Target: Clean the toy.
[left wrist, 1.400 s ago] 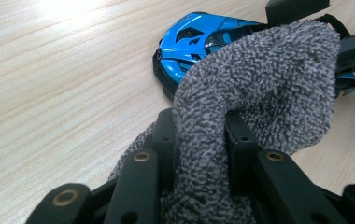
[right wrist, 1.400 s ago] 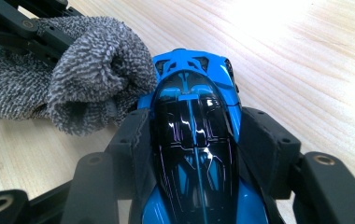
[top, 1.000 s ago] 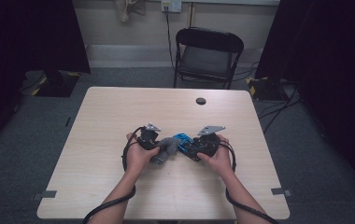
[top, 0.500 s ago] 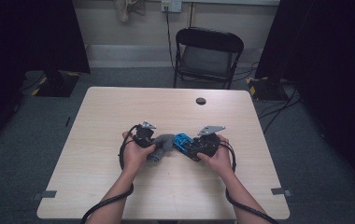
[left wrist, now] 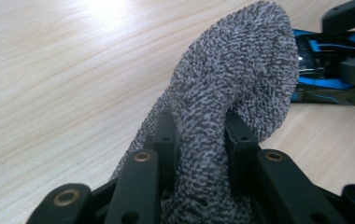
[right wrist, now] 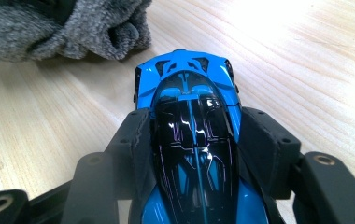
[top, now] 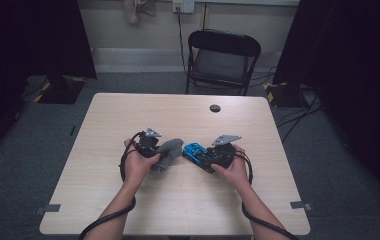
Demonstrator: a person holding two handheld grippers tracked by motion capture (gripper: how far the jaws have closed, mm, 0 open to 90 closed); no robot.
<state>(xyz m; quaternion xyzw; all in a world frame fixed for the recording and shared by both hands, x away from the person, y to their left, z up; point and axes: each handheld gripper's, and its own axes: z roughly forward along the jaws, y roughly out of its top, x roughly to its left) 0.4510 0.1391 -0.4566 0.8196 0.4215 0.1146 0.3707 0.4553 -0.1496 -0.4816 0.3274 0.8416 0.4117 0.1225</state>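
A grey fuzzy cloth (top: 167,152) (left wrist: 231,88) is pinched between the jaws of my left gripper (top: 154,150) (left wrist: 202,135), which is shut on it; the cloth bulges out past the fingertips. A blue and black toy car (top: 195,152) (right wrist: 189,130) sits nose-out in my right gripper (top: 209,158) (right wrist: 192,140), shut on its sides. Both are held low over the middle of the wooden table (top: 178,210), the cloth close to the car's front. In the right gripper view the cloth (right wrist: 63,25) lies just beyond the car's nose.
A small dark round disc (top: 215,108) rests near the table's far edge. A black folding chair (top: 222,60) stands behind the table. Cables trail from both grippers past the person's forearms to the near edge.
The left hand with the cloth has shifted a little; the cloth now stands slightly off the car's front. The right hand and car have stayed still.
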